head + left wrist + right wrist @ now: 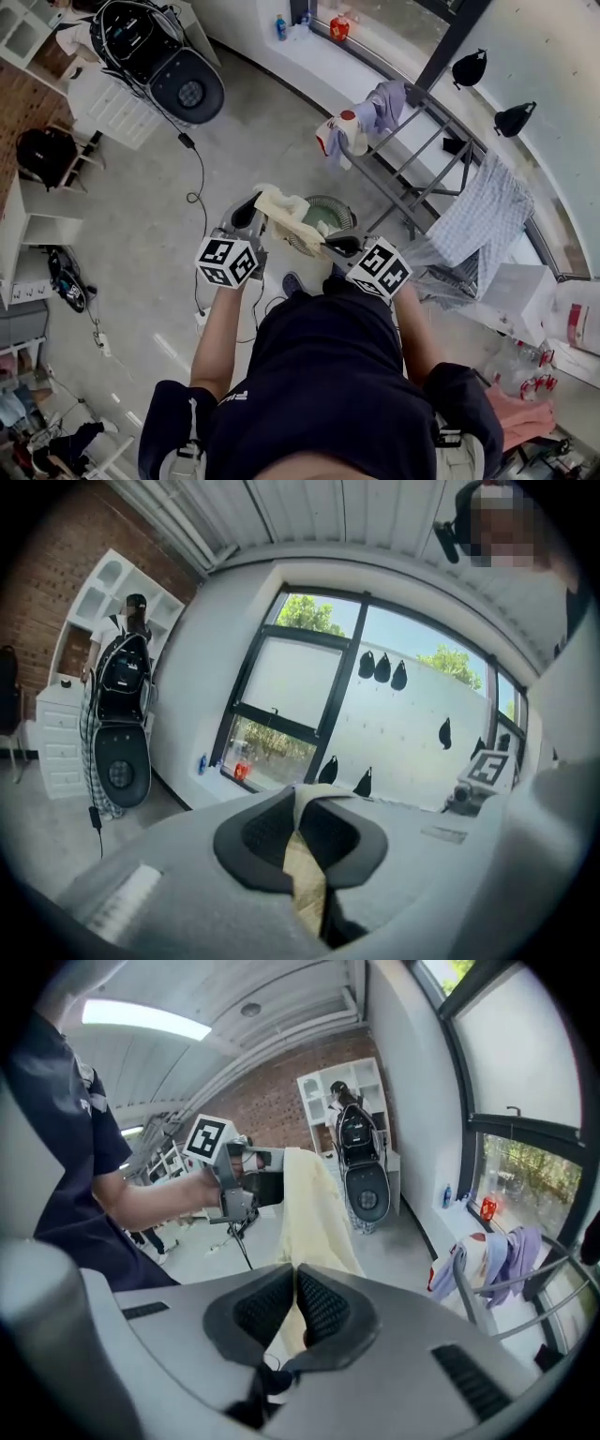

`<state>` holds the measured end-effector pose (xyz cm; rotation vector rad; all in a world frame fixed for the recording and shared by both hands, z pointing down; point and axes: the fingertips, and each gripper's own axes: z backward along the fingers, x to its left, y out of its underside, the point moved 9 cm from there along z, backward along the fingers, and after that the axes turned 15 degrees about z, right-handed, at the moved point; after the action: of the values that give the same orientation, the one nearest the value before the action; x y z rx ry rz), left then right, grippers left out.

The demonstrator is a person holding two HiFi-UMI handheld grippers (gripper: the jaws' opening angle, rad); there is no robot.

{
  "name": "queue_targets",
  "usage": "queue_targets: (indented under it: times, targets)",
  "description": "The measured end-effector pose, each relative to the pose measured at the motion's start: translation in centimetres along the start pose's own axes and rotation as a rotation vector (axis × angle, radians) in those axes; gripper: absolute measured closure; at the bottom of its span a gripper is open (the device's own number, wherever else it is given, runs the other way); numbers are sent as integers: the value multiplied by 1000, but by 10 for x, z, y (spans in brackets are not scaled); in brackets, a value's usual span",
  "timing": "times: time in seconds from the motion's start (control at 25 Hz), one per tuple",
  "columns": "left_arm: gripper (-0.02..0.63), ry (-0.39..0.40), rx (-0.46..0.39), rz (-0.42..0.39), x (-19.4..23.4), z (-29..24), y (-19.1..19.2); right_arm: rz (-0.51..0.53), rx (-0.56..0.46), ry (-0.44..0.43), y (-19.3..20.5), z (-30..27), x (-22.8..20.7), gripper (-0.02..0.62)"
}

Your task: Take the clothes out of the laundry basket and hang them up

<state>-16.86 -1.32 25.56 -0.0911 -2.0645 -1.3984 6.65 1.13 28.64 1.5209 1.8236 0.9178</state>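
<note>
A pale yellow cloth (pixel 286 214) is stretched between both grippers, in the air above the round laundry basket (pixel 345 210). My left gripper (pixel 246 214) is shut on one end; in the left gripper view the cloth (pixel 305 878) is pinched between the closed pads of that gripper (pixel 298 803). My right gripper (pixel 342 246) is shut on the other end. In the right gripper view the cloth (pixel 314 1208) runs from its closed jaws (pixel 295 1283) up to the left gripper (pixel 248 1174). A drying rack (pixel 412 159) stands behind the basket to the right.
A blue checked cloth (pixel 483 220) and lavender, white and red garments (pixel 361 122) hang on the rack. A black bag (pixel 155 52) leans on white shelving at the back left. Cables (pixel 197 178) lie on the floor. Water bottles (pixel 525 370) and a box (pixel 516 286) stand at the right.
</note>
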Motion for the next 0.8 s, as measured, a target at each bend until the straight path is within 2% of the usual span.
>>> queue_targets:
  times: [0.16, 0.2, 0.28, 0.32, 0.44, 0.56, 0.68, 0.8]
  targets:
    - [578, -8, -83, -35, -28, 9, -37, 70, -86, 106, -12, 0, -5, 554]
    - [578, -12, -103, -35, -33, 11, -47, 60, -93, 110, -11, 0, -8, 514]
    - [578, -18, -147, -25, -43, 16, -66, 42, -67, 104, -3, -3, -12, 378]
    - [578, -18, -171, -18, -47, 18, -76, 54, -38, 110, 3, -5, -12, 344]
    - [578, 1, -242, 30, -57, 25, -105, 105, 17, 113, 17, -19, -4, 333]
    - [578, 8, -301, 29, -68, 31, -129, 105, -49, 103, 15, -45, 10, 333]
    - [578, 1, -339, 5, -79, 34, -150, 84, -139, 152, -3, -78, 16, 333]
    - [578, -16, -363, -9, -87, 37, -168, 70, -156, 168, -23, -121, 22, 333]
